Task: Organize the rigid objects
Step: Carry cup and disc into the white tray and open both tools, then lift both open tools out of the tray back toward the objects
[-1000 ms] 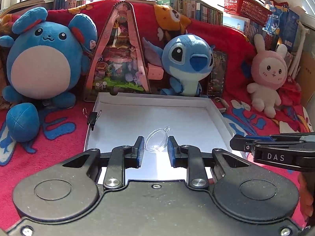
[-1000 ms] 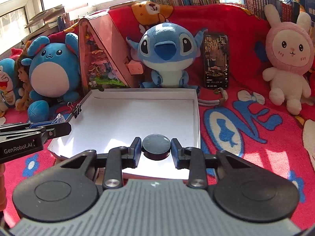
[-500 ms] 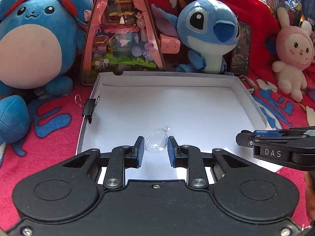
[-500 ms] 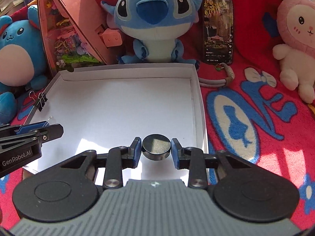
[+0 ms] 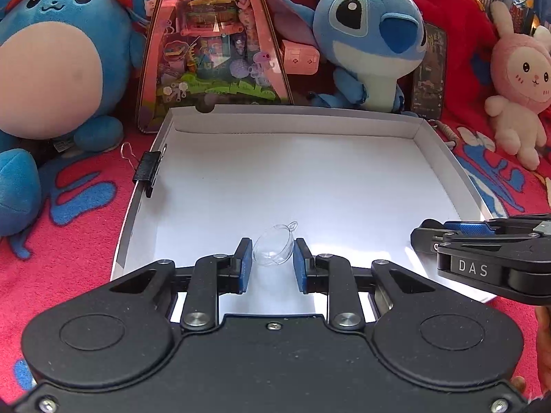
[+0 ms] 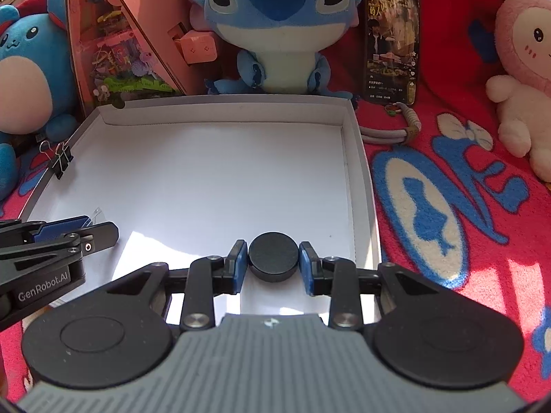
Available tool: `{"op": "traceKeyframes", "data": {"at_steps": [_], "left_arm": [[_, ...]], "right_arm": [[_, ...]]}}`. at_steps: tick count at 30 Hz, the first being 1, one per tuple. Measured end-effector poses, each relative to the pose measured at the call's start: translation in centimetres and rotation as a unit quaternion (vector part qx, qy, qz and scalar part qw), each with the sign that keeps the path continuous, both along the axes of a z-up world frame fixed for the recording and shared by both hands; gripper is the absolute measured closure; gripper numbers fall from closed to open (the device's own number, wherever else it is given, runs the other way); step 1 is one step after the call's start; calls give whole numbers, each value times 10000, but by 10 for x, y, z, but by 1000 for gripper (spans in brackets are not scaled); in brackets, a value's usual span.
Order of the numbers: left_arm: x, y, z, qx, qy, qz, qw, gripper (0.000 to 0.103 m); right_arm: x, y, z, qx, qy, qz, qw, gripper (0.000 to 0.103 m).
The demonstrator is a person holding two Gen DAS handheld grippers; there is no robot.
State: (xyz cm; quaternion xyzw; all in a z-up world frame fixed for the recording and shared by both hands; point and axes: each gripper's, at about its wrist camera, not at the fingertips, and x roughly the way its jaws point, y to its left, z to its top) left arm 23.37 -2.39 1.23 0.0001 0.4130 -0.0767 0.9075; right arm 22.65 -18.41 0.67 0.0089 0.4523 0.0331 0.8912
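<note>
Clear plastic half-dome (image 5: 273, 249) sits pinched between the blue pads of my left gripper (image 5: 272, 258), over the near part of the white box tray (image 5: 292, 122). Black round disc (image 6: 273, 256) is clamped flat between the pads of my right gripper (image 6: 273, 263), over the tray's near right corner, close to its right wall. Both grippers point down into the tray, side by side but apart. Black binder clip (image 5: 148, 170) grips the tray's left wall. Tray rests on a red patterned blanket (image 6: 447, 206); blue plush (image 6: 275, 24) sits just behind the far wall.
</note>
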Motion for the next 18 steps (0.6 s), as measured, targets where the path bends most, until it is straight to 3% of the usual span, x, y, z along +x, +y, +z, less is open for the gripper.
{"op": "traceKeyframes", "data": {"at_steps": [7, 8, 9, 11, 13, 17, 18], "left_arm": [[-5, -5, -1, 143, -137, -68, 9998, 78], [-6, -5, -1, 173, -162, -83, 9997, 76], [-6, -5, -1, 188, -171, -90, 9996, 74], [-9, -4, 1, 207, -219, -76, 9995, 59], [-14, -2, 5, 212, -311, -83, 9993, 52], [-29, 2, 15, 336, -559, -159, 9977, 22], [-33, 2, 17, 365, -623, -176, 9972, 20]], "right_arm": [[-2, -2, 0, 52, -94, 62, 9999, 61], [-3, -3, 0, 80, -108, 51, 9999, 53], [-4, -5, 0, 130, -123, 35, 9998, 51], [-6, -7, 0, 208, -139, 29, 9997, 47], [-9, -10, 1, 279, -145, 8, 9995, 43], [-21, -12, 3, 267, -277, 91, 9992, 34], [-24, -13, 4, 225, -329, 125, 9991, 33]]}}
